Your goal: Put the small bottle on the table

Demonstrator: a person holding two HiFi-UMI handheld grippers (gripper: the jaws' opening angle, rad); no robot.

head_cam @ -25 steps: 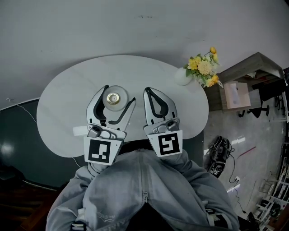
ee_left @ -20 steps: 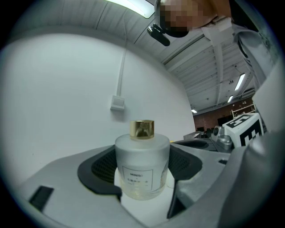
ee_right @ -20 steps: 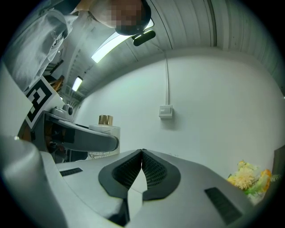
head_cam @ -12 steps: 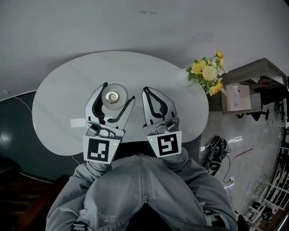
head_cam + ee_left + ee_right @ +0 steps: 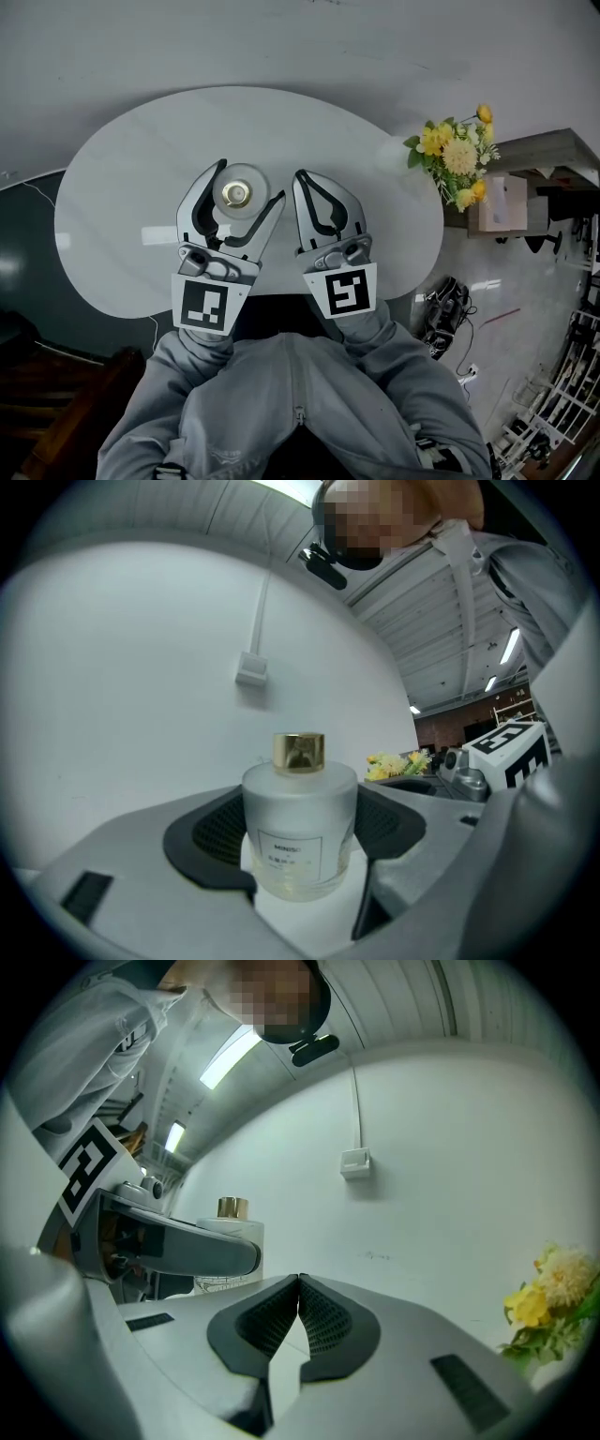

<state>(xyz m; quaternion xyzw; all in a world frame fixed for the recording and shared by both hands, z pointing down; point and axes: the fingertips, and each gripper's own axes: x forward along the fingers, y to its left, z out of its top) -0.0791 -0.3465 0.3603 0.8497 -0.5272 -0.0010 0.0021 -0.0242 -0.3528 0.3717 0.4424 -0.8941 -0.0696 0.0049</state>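
**Small bottle: held over the table, not yet let go**

Item: small bottle [image 5: 234, 194], frosted, round, gold cap, upright. Location: between the jaws of my left gripper [image 5: 248, 183], above the near middle of the white table [image 5: 122, 178]. I cannot tell whether its base touches the tabletop.

Risks, as I judge them:
- Opening the jaws while the base is off the surface would drop the bottle, and it could tip or roll.
- Opening unevenly, or pulling back before both pads are clear, could drag the bottle over, since the pads sit on its round sides.
- A tilt at release would land it on an edge. It looks level now.
- The flowers [image 5: 457, 155] stand well apart at the table's far right, so I expect no trouble from them.

Left gripper: jaws spread only to the bottle's width, with a dark ribbed pad pressed on each side.

Right gripper [image 5: 305, 183]: just beside the left one, jaws brought together with pads meeting, holding nothing.
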